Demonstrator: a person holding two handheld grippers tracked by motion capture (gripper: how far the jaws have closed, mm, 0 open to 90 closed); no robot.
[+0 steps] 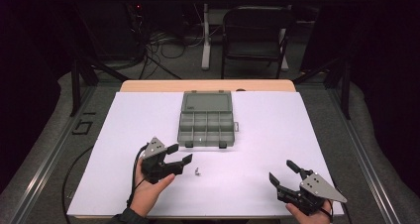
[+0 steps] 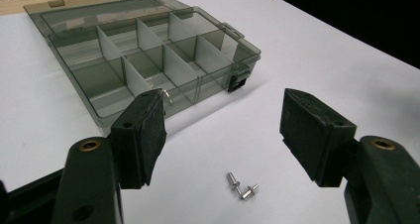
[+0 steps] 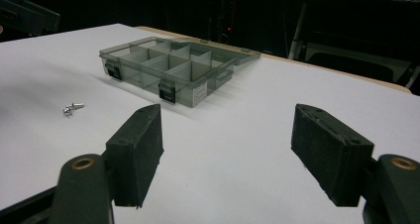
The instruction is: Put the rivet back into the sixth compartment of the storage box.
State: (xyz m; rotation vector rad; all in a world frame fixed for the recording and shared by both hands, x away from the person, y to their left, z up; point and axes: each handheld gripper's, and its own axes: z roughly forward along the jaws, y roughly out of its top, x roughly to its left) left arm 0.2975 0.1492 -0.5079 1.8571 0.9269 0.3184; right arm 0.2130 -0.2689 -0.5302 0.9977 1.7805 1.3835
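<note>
Compartment box (image 1: 205,126) at centre of counter (image 1: 277,135), toward far edge, lid laid open behind it. Two small rivets (image 2: 241,186) on counter just before box's near edge, touching each other. Left claw (image 1: 180,153) near left of rivets, jaws wide apart, rivets lying between them and ahead. Right claw (image 1: 283,171) well right of rivets, near counter's near-right corner, jaws apart. Chair (image 1: 255,33) on floor behind counter.

A: Lighting? Overhead light on the white counter (image 1: 257,135), bright, slightly washed; room behind nearly black.

B: Shadows? Soft, short ones beside the organizer box (image 3: 168,70) and under the small rivets (image 2: 241,187).

A: Sharpness? High view soft and low-res; hand-held gripper views sharper, near jaws slightly blurred.
</note>
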